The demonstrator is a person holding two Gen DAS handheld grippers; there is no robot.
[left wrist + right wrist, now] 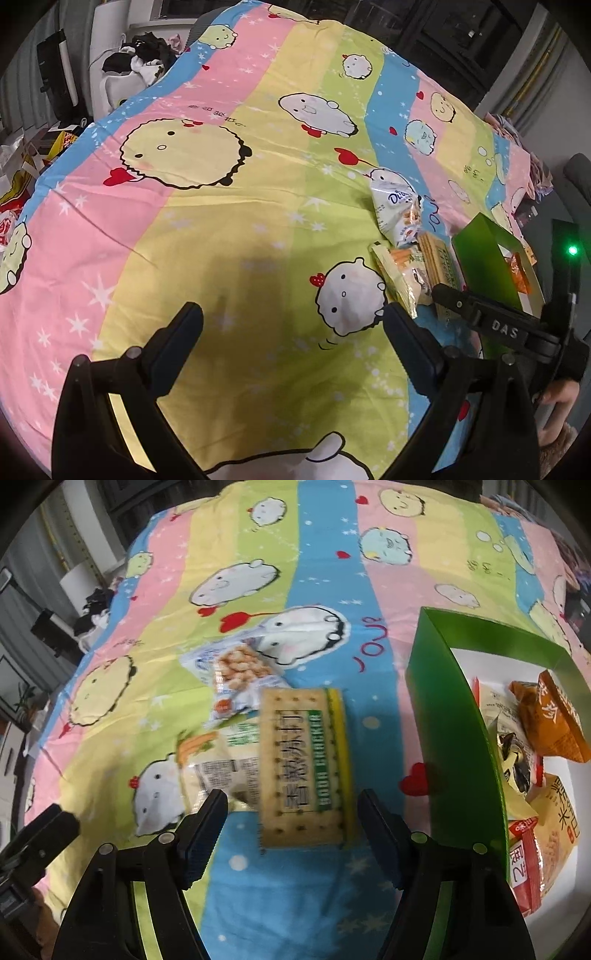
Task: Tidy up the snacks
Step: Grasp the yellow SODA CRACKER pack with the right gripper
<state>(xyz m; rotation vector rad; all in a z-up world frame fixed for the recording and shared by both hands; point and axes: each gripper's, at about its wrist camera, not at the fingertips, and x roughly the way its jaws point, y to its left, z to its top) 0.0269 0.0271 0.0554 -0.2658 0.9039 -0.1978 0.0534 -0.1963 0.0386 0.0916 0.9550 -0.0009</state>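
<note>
Right gripper (291,827) spread, empty, low over cracker pack (306,768) on bedsheet (332,572). Carrot-print pouch (210,760) touches cracker pack's left side; puff bag (240,672) overlaps both behind. Green box (454,716) stands close to right, already holding orange bag (554,720) and other snacks. Left gripper (291,332) spread, empty, over bare sheet, left of pile. Clothes heap (144,59) beyond bed edge.

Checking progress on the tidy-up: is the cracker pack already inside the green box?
No, the cracker pack lies on the bedsheet between the open right gripper's fingers, left of the green box.
</note>
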